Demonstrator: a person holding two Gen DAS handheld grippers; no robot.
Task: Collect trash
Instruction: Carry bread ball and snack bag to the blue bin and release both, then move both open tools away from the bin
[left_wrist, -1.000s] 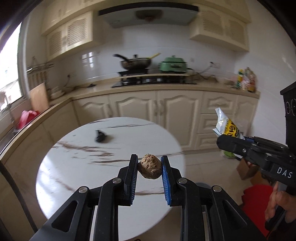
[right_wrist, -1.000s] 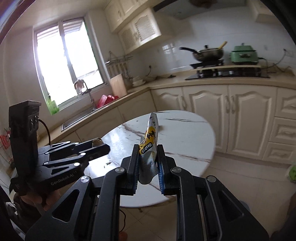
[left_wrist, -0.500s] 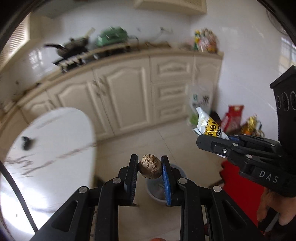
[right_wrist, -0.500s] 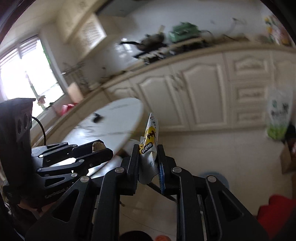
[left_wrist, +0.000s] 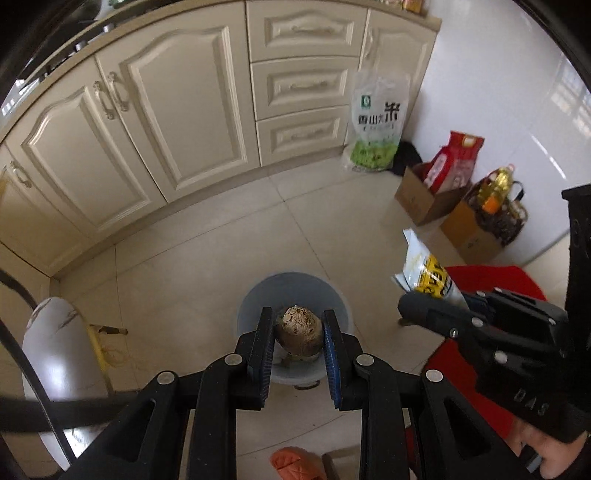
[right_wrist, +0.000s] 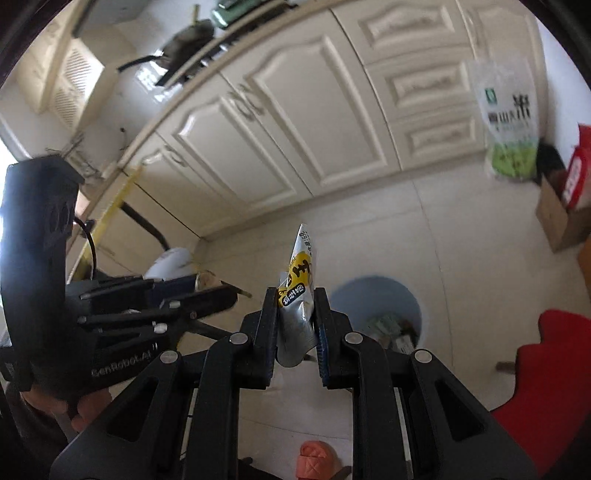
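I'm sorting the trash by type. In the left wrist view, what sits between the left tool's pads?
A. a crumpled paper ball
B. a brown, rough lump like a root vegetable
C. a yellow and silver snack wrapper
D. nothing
B: the left tool is shut on a brown rough lump above the pale blue bin; the snack wrapper is in the right tool.

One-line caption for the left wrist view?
Left gripper holds a brown lump above the blue bin.

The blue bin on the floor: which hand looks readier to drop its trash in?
Probably the left. Its gripper holds the brown lump directly over the bin, while the right gripper, holding the snack wrapper, sits beside the opening.
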